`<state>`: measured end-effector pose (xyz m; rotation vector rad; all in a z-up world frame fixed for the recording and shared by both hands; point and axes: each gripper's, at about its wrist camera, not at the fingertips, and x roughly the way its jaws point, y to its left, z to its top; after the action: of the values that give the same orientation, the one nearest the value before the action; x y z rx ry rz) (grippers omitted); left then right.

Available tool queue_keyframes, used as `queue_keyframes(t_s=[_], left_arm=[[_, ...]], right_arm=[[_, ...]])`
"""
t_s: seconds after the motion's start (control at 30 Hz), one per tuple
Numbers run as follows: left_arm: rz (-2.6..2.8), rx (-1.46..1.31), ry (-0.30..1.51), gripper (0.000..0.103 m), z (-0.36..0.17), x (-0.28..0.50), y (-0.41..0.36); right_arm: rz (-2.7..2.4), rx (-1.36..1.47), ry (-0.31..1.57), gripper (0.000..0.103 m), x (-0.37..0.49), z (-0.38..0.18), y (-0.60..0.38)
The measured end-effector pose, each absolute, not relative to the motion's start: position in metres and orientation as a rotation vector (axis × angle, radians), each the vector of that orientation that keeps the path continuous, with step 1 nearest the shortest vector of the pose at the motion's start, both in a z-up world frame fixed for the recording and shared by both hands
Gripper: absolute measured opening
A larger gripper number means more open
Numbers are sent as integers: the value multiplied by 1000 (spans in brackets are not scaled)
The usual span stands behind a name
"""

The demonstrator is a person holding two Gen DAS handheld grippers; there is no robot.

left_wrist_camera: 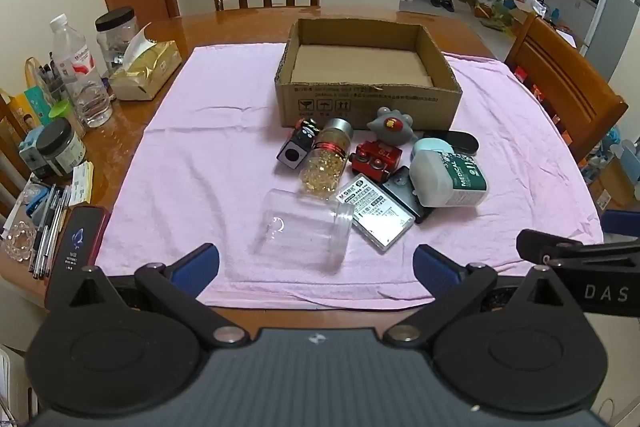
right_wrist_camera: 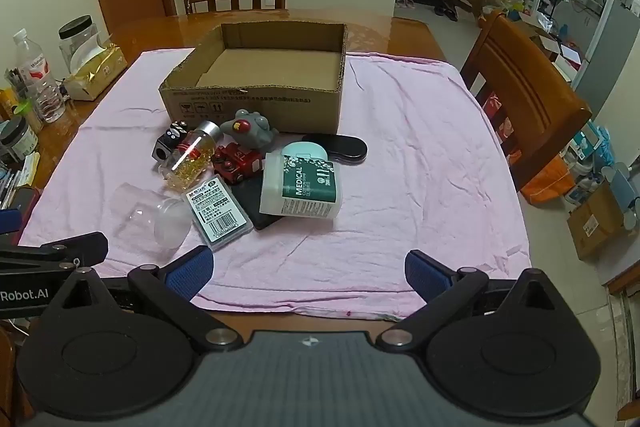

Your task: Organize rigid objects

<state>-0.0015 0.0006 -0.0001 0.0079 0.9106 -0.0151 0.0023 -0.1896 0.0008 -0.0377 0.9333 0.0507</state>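
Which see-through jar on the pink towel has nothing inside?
The clear plastic jar lying nearest the claws is empty; the silver-capped glass bottle holds golden beads.

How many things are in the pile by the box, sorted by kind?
Jars and bottles: 3 — clear jar, gold-bead bottle, medical tub
Toys: 2 — grey toy, red truck
Flat cases: 3
Round tin: 1
Black sharpener: 1
Total: 10
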Motion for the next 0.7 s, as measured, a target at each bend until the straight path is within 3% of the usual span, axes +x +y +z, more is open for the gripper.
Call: queue_keyframes(t_s=[0.7], left_arm=[[-15,24,923,102,7,-4,-2]], right_arm=[[57,-17,928,103,1,8,-189]])
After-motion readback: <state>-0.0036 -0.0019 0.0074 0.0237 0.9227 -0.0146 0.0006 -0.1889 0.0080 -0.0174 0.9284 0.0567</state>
